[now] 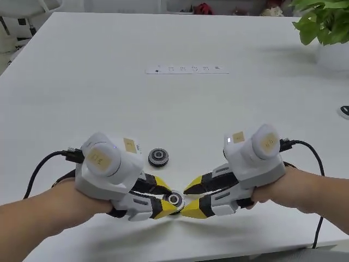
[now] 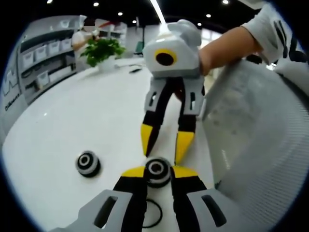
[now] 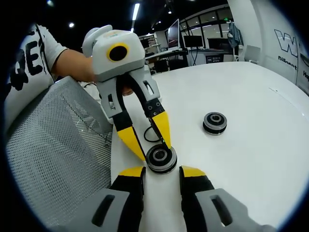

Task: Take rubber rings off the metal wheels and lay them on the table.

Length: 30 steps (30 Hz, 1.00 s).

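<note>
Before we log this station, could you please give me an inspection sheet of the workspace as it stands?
Surface: white table, flat, evenly lit.
Job's things: metal wheel between the two grippers; second wheel resting on the table; loose rubber ring lying on the table beneath the left gripper.
Clutter: white power strip on the far side; small dark object at the table's edge, too cropped to identify.
Grippers: left gripper closed on the metal wheel; right gripper open, facing it.
Cables: left cable and right cable trail off the grippers.
Surroundings: potted plant; mesh chair back.
</note>
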Each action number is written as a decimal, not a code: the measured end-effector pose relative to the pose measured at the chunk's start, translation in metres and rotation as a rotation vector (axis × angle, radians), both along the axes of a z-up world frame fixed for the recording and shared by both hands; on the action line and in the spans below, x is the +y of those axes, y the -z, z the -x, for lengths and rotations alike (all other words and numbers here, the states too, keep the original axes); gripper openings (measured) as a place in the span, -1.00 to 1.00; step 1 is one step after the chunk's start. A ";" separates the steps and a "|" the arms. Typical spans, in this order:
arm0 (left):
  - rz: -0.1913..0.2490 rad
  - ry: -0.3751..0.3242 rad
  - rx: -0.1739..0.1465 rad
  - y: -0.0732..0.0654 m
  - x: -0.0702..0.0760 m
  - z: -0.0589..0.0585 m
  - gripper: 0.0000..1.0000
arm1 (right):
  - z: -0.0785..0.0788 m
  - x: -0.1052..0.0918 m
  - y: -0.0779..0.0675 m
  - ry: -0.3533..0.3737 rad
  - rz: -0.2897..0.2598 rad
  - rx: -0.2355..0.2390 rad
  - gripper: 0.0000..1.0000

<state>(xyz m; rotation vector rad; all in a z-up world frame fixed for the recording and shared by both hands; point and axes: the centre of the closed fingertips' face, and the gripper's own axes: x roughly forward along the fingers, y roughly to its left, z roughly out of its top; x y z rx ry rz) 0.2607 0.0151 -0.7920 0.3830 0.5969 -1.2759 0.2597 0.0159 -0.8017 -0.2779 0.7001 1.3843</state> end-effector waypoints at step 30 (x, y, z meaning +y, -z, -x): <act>-0.011 -0.012 -0.073 0.001 -0.001 -0.002 -0.73 | 0.000 0.009 0.006 -0.028 0.010 -0.076 -0.49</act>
